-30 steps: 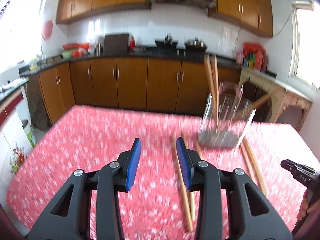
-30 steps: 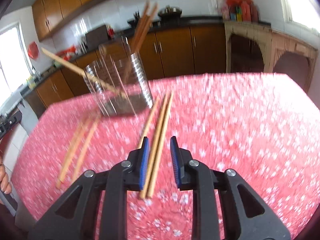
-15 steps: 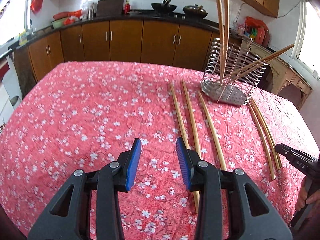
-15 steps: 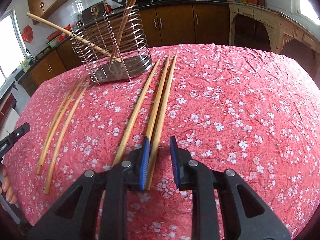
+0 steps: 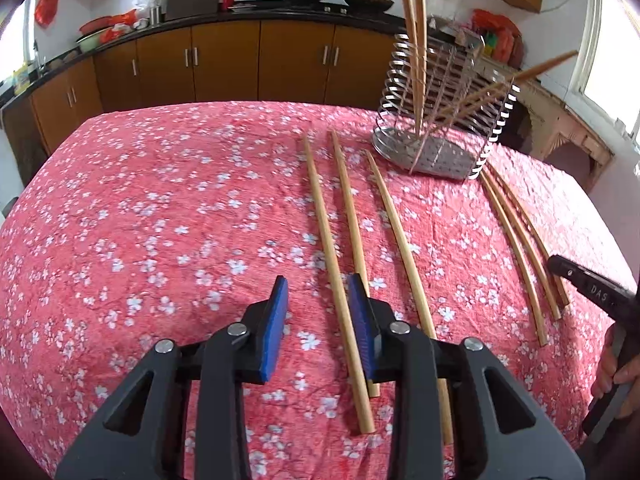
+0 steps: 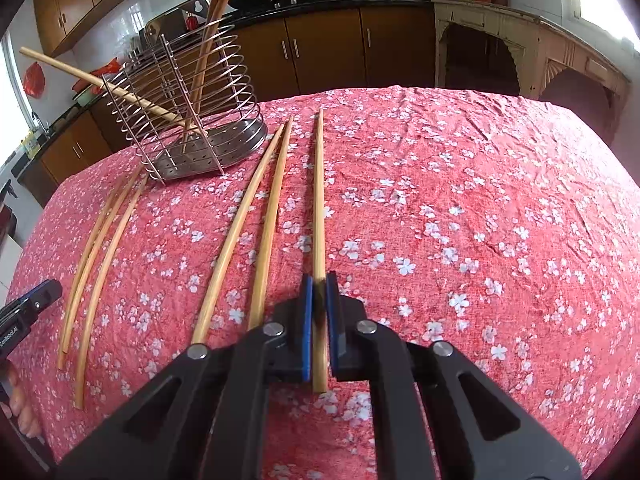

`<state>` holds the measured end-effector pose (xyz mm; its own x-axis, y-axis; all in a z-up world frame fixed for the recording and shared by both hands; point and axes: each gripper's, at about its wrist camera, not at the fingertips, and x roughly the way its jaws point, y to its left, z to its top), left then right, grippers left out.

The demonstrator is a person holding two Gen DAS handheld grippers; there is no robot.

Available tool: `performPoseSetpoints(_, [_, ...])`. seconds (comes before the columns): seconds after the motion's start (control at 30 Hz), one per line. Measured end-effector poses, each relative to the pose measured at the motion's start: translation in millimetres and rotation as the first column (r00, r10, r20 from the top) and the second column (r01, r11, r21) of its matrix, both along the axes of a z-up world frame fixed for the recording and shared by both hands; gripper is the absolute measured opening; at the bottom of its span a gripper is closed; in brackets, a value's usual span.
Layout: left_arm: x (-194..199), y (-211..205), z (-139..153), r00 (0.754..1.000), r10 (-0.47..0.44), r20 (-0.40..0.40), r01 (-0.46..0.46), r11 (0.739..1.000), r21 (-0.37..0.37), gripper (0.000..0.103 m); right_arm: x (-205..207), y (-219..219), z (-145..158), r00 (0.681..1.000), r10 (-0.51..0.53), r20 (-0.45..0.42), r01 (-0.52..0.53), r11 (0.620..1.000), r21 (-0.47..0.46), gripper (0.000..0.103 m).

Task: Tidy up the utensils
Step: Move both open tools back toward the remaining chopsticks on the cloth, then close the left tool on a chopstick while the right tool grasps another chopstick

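Observation:
Several wooden chopsticks lie in two groups on a red flowered tablecloth point(image 5: 160, 220). My right gripper point(image 6: 319, 278) is shut on the near end of the rightmost chopstick point(image 6: 319, 200), which still lies flat. My left gripper point(image 5: 318, 283) is low over the other group and its jaws are closing. The leftmost chopstick point(image 5: 325, 232) lies between them, close to the right pad and clear of the left pad. A wire utensil holder point(image 5: 444, 160) point(image 6: 224, 152) stands at the far side with a few chopsticks point(image 6: 212, 28) upright or leaning in it.
Three loose chopsticks point(image 5: 516, 240) lie right of the holder in the left wrist view. A hand point(image 5: 618, 364) shows at that view's right edge. Kitchen cabinets point(image 5: 224, 64) and a counter run behind the table. The cloth is bare to the right in the right wrist view point(image 6: 480, 220).
Both grippers sank towards the table. The right jaws closed onto the chopstick between them. The left jaws narrowed, and the leftmost chopstick now lies between them.

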<state>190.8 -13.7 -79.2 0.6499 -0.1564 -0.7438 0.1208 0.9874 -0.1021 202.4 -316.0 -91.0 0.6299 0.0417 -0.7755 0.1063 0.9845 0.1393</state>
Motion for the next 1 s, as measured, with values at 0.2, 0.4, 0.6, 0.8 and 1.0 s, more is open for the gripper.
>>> performPoseSetpoints(0.2, [8,-9,-8,0.999,-0.017,-0.033,0.018,1.0,0.012,0.026,1,-2,1,1.0,0.007,0.0,-0.007,1.0,-0.001,0.008])
performPoseSetpoints(0.4, [11,-16,-11,0.999,-0.017,-0.032,0.019,0.998,0.059,0.009,0,1,0,1.0,0.01,0.0,-0.01,1.0,-0.008,0.008])
performPoseSetpoints(0.6, [30,11,-9,0.996,0.08,-0.042,-0.078,0.996,0.049,0.007,1,-11,0,0.999,-0.034,0.003,0.034,0.999,0.021,0.008])
performPoseSetpoints(0.8, [37,23,-10,0.997,0.063,-0.037,-0.062,0.998,0.029,0.007,1,-13,-1,0.999,-0.036,0.002,0.036,0.999,0.016,0.008])
performPoseSetpoints(1.0, [37,29,-13,0.997,0.062,-0.039,-0.062,0.998,0.017,0.008,1,-14,-1,0.999,-0.037,0.003,0.037,0.999,0.026,0.008])
